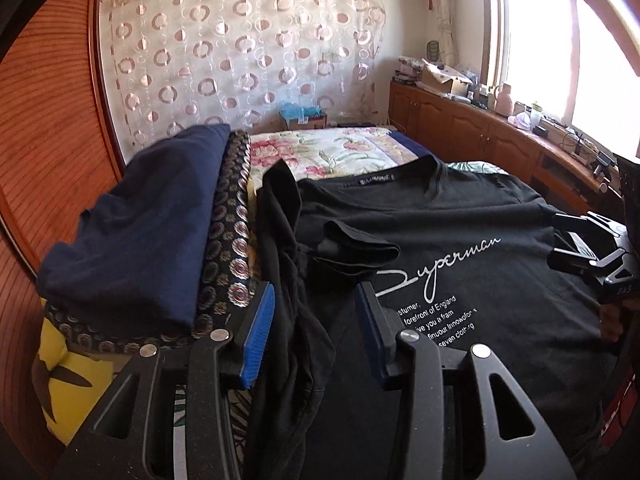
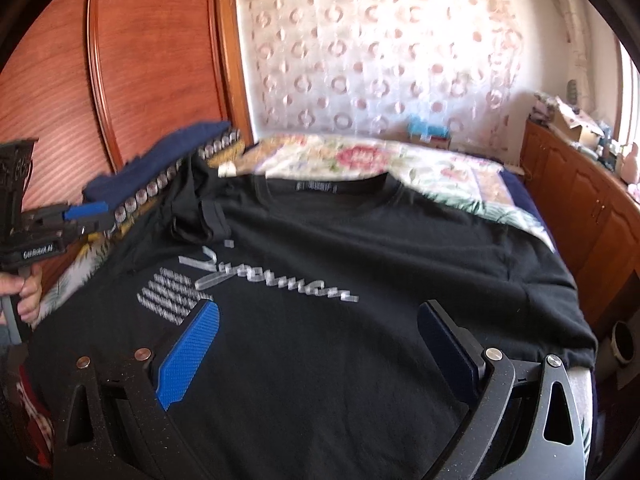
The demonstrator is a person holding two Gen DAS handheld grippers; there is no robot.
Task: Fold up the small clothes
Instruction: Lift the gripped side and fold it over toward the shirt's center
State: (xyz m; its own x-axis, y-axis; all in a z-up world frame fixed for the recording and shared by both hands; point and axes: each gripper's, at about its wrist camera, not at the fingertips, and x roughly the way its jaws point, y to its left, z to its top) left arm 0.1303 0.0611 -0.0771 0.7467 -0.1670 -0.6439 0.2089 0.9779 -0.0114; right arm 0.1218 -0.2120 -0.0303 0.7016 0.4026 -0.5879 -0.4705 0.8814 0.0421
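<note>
A bed (image 1: 360,144) with a floral cover carries a spread black T-shirt (image 1: 460,216) beside stacked folded clothes (image 1: 132,232).

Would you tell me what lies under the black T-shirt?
The black T-shirt lies spread on a floral bedspread, which shows beyond its collar. What the bedspread looks like directly beneath the shirt is covered.

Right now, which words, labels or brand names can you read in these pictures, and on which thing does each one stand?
"Superman": white script on the black T-shirt.
"forefront of England", "ive you a fram", "seven cloth": cut-off small lines under that script.
"GenRobot.AI": white lettering on the left gripper, in the right wrist view.
"DAS": partial letters on the right gripper, in the left wrist view.
Neck label inside the collar: too small to read.
</note>
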